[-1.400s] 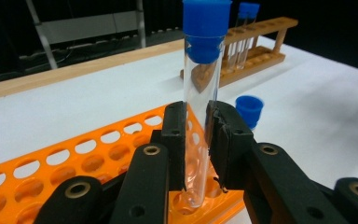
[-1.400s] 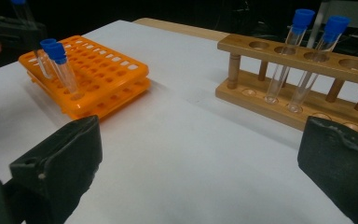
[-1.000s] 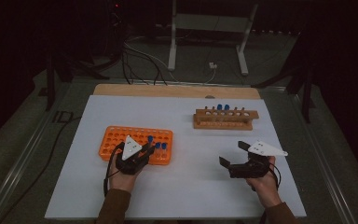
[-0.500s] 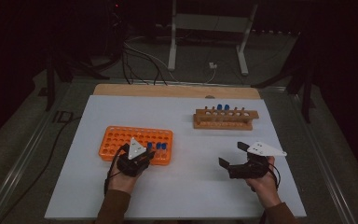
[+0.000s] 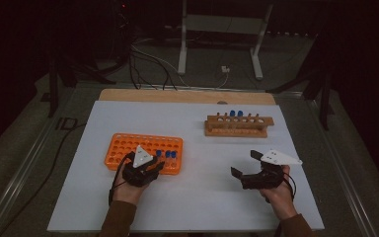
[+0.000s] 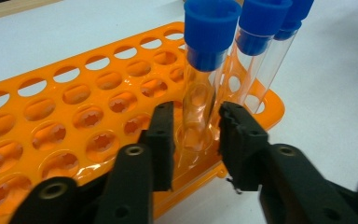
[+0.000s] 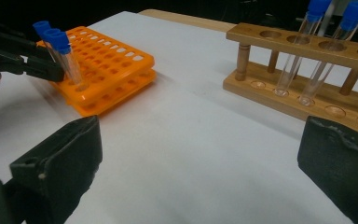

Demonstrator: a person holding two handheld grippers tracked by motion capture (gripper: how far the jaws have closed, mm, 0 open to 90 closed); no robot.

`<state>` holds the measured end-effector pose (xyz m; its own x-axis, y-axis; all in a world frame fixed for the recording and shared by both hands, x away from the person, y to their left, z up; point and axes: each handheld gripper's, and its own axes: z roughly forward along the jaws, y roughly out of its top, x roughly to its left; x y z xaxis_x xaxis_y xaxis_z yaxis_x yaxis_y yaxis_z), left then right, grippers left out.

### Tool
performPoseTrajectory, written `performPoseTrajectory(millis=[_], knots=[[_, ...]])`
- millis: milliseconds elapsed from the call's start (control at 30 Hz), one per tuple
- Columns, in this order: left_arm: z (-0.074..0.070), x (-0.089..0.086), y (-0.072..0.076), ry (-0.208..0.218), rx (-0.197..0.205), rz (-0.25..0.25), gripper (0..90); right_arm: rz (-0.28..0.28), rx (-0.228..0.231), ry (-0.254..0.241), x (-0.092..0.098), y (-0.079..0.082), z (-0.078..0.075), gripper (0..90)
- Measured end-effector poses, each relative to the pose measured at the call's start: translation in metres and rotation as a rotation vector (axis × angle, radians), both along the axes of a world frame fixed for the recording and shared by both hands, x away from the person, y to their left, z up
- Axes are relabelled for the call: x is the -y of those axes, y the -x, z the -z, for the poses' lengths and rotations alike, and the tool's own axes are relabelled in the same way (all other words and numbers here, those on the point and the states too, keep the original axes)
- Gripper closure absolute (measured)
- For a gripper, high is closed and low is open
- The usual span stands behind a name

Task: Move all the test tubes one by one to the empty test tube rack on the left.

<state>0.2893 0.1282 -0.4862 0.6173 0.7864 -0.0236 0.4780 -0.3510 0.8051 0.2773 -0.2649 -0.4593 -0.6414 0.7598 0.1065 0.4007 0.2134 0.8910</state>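
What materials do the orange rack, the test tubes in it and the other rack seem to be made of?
Orange rack: probably moulded plastic, glossy, with shiny highlights around its holes.
Test tubes: clear glass or clear plastic, I cannot tell which; the rack shows through them. Their blue caps look like matte plastic.
Other rack: wood, pale brown with visible grain and turned posts.

On the white table, an orange rack is seen at the left and a wooden rack is placed farther back at the right, well apart from it. The left gripper is held at the near edge of the orange rack, just beside the blue-capped tubes standing there, and its jaws have just been opening. The right gripper is held over the bare table with its jaws spread wide, and two blue caps are seen in the wooden rack.
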Motion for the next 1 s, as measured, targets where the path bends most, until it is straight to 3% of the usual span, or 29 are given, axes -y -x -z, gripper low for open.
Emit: performPoseTrajectory(millis=[67, 233, 433, 600, 1000], knots=[[-0.002, -0.002, 0.001, 0.011, 0.001, -0.006, 57.4, 0.001, 0.001, -0.002, 0.0, 0.0, 0.0, 0.0], [-0.005, -0.01, 0.003, 0.066, 0.018, -0.031, 31.3, 0.007, 0.002, -0.007, 0.001, -0.001, -0.001, 0.0], [-0.008, -0.026, 0.005, 0.148, 0.037, -0.054, 17.0, 0.008, 0.009, -0.005, 0.0, -0.002, -0.003, 0.0], [-0.012, -0.033, 0.006, 0.172, 0.061, -0.086, 2.2, 0.02, 0.016, -0.001, -0.001, -0.005, -0.007, 0.0], [-0.018, -0.037, 0.011, 0.222, 0.095, -0.1, 0.4, 0.068, 0.021, 0.027, -0.001, -0.036, -0.022, 0.0]])
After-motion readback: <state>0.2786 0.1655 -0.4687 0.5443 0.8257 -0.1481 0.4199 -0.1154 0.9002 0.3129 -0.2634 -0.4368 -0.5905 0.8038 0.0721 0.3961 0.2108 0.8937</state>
